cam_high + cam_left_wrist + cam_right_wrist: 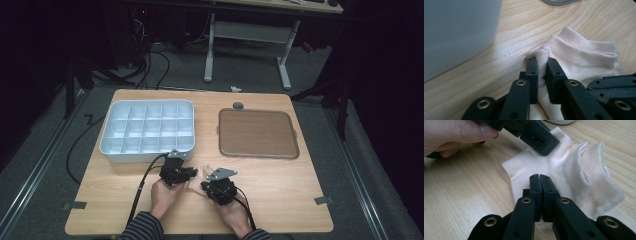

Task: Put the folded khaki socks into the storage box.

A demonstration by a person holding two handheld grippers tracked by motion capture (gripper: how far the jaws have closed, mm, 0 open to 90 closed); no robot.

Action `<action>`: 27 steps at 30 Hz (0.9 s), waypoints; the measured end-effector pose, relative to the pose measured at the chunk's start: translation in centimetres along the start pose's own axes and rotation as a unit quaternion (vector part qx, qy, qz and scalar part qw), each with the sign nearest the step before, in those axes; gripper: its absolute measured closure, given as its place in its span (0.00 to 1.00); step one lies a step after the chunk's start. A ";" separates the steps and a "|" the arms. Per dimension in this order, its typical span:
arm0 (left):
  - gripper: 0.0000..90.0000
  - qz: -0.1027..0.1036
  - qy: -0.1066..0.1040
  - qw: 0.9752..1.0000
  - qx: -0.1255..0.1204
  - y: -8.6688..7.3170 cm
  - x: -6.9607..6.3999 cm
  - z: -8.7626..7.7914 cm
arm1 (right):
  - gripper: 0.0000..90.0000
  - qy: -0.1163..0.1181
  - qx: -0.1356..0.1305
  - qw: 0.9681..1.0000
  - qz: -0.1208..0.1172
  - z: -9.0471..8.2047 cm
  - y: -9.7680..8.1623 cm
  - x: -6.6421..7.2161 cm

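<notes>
A small pale pink sock (pixel 195 176) with a ribbed cuff (pixel 584 48) lies on the wooden table near its front edge, between my two grippers. My left gripper (pixel 541 61) is shut on a raised fold of the sock's plain cloth, which shows between its pads. It is the gripper (pixel 192 173) to the sock's left in the high view. My right gripper (pixel 540 177) has its jaws pressed together on the sock's flat part (pixel 574 167), and it is the gripper (pixel 206 186) just right of the sock in the high view. A hand holds each gripper.
A white tray (pixel 145 156) with several compartments stands just behind the left gripper, its wall (pixel 456 32) close by. A brown flat tray (pixel 257 132) lies at the back right. A small grey round piece (pixel 238 105) sits behind it.
</notes>
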State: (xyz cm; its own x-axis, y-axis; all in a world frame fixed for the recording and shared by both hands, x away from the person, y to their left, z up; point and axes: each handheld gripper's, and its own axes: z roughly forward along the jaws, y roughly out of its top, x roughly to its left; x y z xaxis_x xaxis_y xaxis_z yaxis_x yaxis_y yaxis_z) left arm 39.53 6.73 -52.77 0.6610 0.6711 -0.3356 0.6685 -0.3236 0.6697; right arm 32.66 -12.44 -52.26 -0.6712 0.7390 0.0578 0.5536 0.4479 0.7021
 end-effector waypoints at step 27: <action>0.95 0.014 -0.025 1.000 0.002 -0.5 -1.1 -1.2 | 1.00 0.019 -0.047 0.997 0.066 -0.8 0.7 -1.6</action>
State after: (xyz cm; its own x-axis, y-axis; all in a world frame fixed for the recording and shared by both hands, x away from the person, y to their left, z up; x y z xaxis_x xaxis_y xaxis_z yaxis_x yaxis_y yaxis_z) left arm 38.06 6.93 -51.98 0.6955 0.6277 -0.3496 0.6507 -0.3441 0.6769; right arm 33.72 -13.72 -51.30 -0.6150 0.7679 0.1793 0.5901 0.2974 0.7505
